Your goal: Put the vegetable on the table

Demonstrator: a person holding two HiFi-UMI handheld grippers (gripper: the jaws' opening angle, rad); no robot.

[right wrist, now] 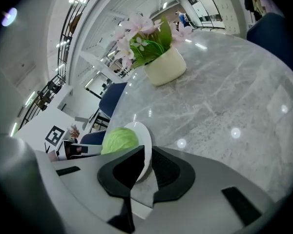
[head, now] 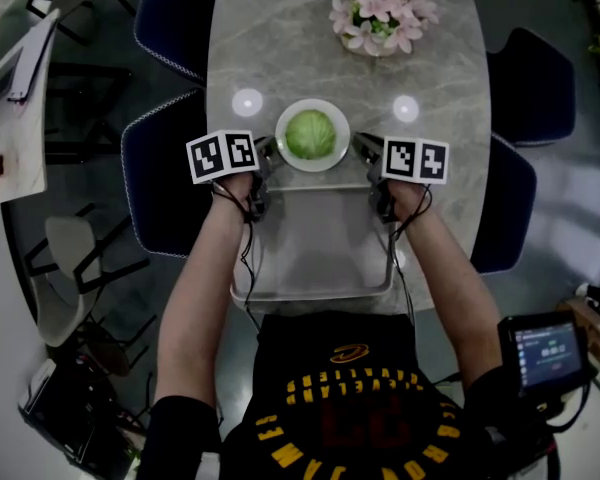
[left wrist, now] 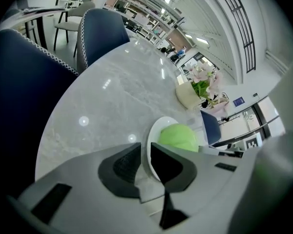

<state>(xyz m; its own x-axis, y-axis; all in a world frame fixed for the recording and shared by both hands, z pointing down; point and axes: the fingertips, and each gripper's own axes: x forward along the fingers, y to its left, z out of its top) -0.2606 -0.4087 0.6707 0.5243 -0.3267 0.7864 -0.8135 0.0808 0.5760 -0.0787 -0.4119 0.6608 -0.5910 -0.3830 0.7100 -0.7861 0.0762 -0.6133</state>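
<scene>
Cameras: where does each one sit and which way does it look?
Head view: on the person's head, looking steeply down at the plate of vegetable; both forearms, left tongs and right tongs show.
Left gripper view: on the left tongs, looking along their jaws across the table; jaws pinch the plate's rim.
Right gripper view: on the right tongs, facing toward the left; jaws pinch the opposite rim.
Shared: plate, vegetable, flower pot.

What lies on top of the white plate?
One round green vegetable, likely a cabbage, lies on the white plate. It covers the plate's middle, so what is beneath it there cannot be seen.
</scene>
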